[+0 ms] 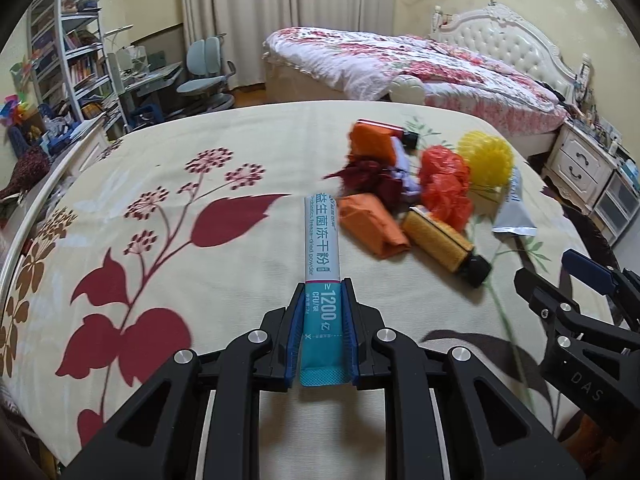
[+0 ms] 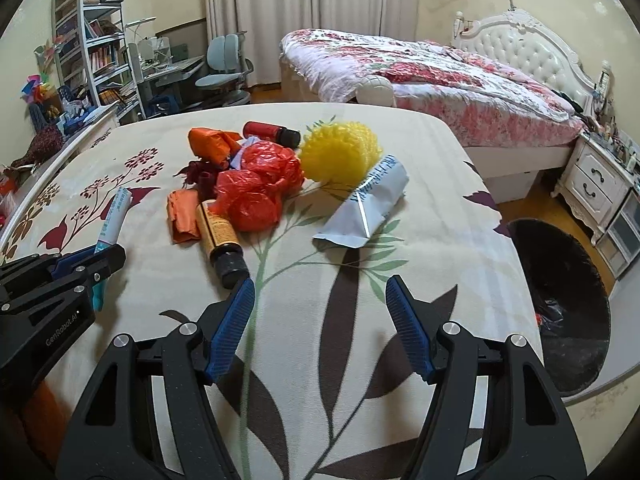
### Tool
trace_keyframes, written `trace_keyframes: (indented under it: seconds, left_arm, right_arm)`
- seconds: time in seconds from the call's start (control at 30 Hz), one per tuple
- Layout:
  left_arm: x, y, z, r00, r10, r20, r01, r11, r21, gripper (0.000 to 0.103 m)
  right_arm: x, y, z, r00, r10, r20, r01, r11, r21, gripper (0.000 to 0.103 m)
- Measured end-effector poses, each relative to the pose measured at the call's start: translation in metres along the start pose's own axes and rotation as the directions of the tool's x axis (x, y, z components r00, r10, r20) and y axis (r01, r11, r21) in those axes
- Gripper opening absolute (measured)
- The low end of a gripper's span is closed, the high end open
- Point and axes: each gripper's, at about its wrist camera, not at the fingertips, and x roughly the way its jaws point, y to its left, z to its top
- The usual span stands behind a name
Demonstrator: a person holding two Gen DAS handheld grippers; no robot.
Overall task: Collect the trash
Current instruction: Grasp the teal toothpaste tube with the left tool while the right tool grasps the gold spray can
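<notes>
Left gripper point(image 1: 322, 300): fingers clamped on teal end of probiotic powder sachet point(image 1: 322, 240); sachet's white end projects forward above the floral surface point(image 1: 240, 148).
Right gripper point(image 2: 320, 300): fingers spread wide, gripping nothing, hovering over the surface.
Trash pile point(image 2: 256, 176): mid-surface, ahead of both grippers; orange wrappers, red plastic bag, yellow mesh ball, two bottles overlapping, lower items partly hidden.
Silver pouch point(image 2: 370, 204): beside pile, print unreadable.
Black bin point(image 2: 568, 304): right of surface, cut off, contents unclear.

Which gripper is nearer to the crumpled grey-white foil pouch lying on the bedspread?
Right. The right gripper is open and faces the grey-white foil pouch just ahead of it. The left gripper, shut on a teal powder sachet, sits beyond the bottles, farther away.
</notes>
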Motion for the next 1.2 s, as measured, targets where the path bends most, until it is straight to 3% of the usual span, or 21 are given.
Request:
trace_keyframes:
  seconds: [0.4,0.6,0.73,0.9,1.0,1.2]
  left_arm:
    - [0.010,0.048,0.002,0.997,0.077,-0.008,-0.077,0.995,-0.056,0.020]
    - [0.015,0.057,0.004,0.997,0.074,-0.015,-0.075,0.994,-0.080,0.020]
    - [0.017,0.060,0.005,0.998,0.068,-0.017,-0.069,0.994,-0.089,0.020]
    - [0.018,0.062,0.004,0.998,0.064,-0.019,-0.066,0.993,-0.093,0.020]
    - [0.018,0.062,0.004,0.998,0.064,-0.019,-0.065,0.993,-0.094,0.020]
    - [0.015,0.060,0.003,0.998,0.057,-0.018,-0.058,0.994,-0.092,0.020]
  right_arm:
    - [0.016,0.042,0.018,0.998,0.059,-0.011,-0.060,0.994,-0.088,0.052]
    - [0.027,0.054,0.026,0.997,0.068,-0.029,-0.070,0.991,-0.114,0.050]
    - [0.036,0.060,0.029,0.996,0.069,-0.050,-0.075,0.989,-0.126,0.042]
    - [0.040,0.064,0.027,0.994,0.075,-0.073,-0.084,0.988,-0.127,0.039]
    - [0.041,0.064,0.025,0.992,0.091,-0.091,-0.102,0.987,-0.123,0.025]
    - [0.035,0.064,0.018,0.991,0.096,-0.088,-0.106,0.987,-0.120,0.024]
